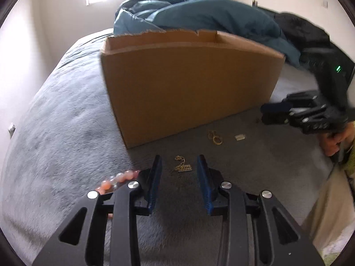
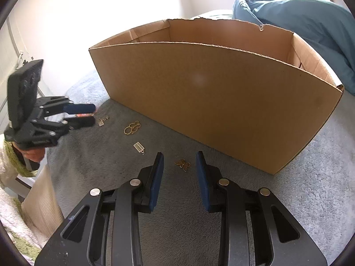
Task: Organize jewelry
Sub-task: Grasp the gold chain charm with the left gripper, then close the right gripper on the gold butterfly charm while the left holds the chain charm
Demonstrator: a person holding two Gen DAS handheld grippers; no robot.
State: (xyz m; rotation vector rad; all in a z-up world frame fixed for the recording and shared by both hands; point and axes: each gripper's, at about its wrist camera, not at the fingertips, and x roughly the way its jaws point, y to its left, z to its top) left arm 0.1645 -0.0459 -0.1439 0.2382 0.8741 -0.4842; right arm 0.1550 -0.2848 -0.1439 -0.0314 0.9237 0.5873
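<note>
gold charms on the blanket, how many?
4: butterfly charm between the right gripper fingers, rectangular tag, ring-shaped piece, chained tag by the left gripper. More may be hidden.

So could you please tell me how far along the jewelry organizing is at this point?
Nothing visibly sorted yet; the cardboard box's floor is hidden. Both tongs are open and empty: the left tongs bracket a gold chain charm, the right tongs a butterfly charm. Still loose on the grey blanket: the gold rings, a small rectangular charm and pink beads.
</note>
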